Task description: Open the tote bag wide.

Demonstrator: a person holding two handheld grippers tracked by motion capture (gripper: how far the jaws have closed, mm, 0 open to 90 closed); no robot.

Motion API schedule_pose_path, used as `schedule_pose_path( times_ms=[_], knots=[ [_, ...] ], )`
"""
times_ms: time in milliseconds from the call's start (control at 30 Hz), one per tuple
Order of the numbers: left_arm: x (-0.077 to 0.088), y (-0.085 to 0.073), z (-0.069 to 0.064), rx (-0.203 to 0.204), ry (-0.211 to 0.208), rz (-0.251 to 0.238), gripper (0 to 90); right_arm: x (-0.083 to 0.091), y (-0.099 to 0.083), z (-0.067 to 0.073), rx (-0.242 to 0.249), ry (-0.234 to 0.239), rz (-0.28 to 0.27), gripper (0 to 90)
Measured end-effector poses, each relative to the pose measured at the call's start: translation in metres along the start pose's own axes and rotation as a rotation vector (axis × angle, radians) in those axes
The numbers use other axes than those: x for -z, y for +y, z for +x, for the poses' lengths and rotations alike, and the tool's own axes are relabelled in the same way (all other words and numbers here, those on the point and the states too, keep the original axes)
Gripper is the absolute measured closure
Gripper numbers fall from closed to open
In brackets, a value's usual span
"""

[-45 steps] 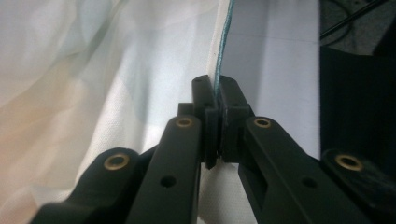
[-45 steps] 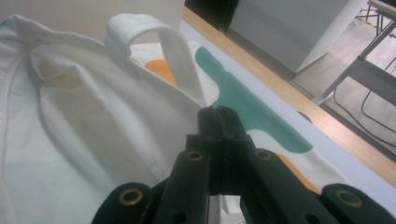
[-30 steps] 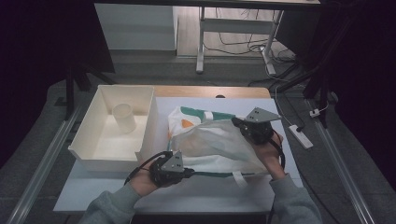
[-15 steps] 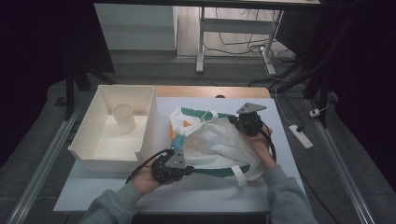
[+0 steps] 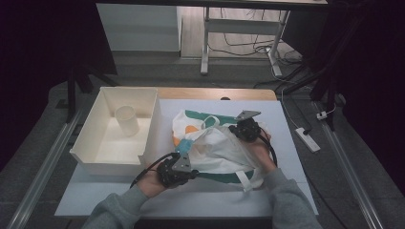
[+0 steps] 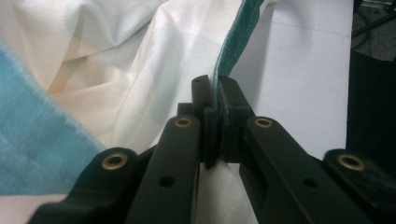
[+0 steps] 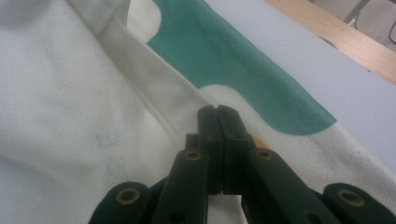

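Your left gripper (image 6: 216, 95) pinches the bag's (image 5: 217, 148) green hem, anchoring it. Your right gripper (image 7: 218, 112), jaws pressed together, rests on the cloth ahead.

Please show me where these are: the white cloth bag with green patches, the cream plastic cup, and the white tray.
White cloth bag with green patches (image 5: 217, 150), high view, on its crumpled middle.
Cream plastic cup (image 5: 126, 120), high view, on its side wall.
White rectangular tray (image 5: 109, 168), high view, on its near wall.
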State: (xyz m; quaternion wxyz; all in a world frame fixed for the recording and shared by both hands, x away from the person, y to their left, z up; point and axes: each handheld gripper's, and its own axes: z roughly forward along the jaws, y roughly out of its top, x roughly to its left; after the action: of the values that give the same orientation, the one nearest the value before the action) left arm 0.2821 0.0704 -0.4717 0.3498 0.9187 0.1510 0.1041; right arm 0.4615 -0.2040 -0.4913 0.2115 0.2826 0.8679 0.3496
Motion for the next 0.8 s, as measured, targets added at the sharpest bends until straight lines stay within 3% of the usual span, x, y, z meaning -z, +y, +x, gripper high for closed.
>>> schedule_pose_path(
  times_ms=[33, 100, 133, 200, 300, 333, 367, 467, 567, 800],
  knots=[
    [0.000, 0.000, 0.000, -0.003, 0.002, 0.000, 86.6, 0.000, 0.000, 0.000, 0.000, 0.000, 0.000, 85.4],
    [0.001, 0.000, -0.001, -0.007, 0.005, -0.007, 85.6, 0.004, 0.001, 0.000, -0.007, -0.009, -0.006, 77.1],
    [0.001, 0.000, -0.001, -0.008, 0.005, -0.013, 80.8, 0.011, 0.005, 0.002, -0.022, -0.012, -0.025, 68.3],
    [0.004, 0.001, -0.002, -0.008, 0.016, -0.030, 70.1, 0.022, 0.010, 0.006, -0.031, 0.001, -0.054, 61.7],
    [0.013, 0.004, -0.002, 0.007, 0.026, -0.076, 63.6, 0.043, 0.017, 0.015, 0.000, -0.007, -0.106, 54.9],
    [0.016, 0.005, -0.003, 0.012, 0.036, -0.090, 63.6, 0.043, 0.017, 0.015, 0.000, -0.007, -0.106, 54.9],
    [0.019, 0.007, -0.003, 0.018, 0.046, -0.104, 58.2, 0.058, 0.021, 0.021, 0.014, -0.010, -0.142, 50.4],
    [0.026, 0.012, -0.002, 0.032, 0.074, -0.129, 55.0, 0.070, 0.023, 0.027, 0.013, -0.007, -0.174, 48.8],
    [0.026, 0.018, 0.001, 0.054, 0.089, -0.135, 51.2, 0.083, 0.026, 0.036, 0.017, 0.037, -0.188, 47.9],
    [0.010, 0.030, 0.007, 0.082, 0.082, -0.089, 47.8, 0.094, 0.023, 0.068, 0.091, 0.136, -0.138, 46.2]
  ],
)
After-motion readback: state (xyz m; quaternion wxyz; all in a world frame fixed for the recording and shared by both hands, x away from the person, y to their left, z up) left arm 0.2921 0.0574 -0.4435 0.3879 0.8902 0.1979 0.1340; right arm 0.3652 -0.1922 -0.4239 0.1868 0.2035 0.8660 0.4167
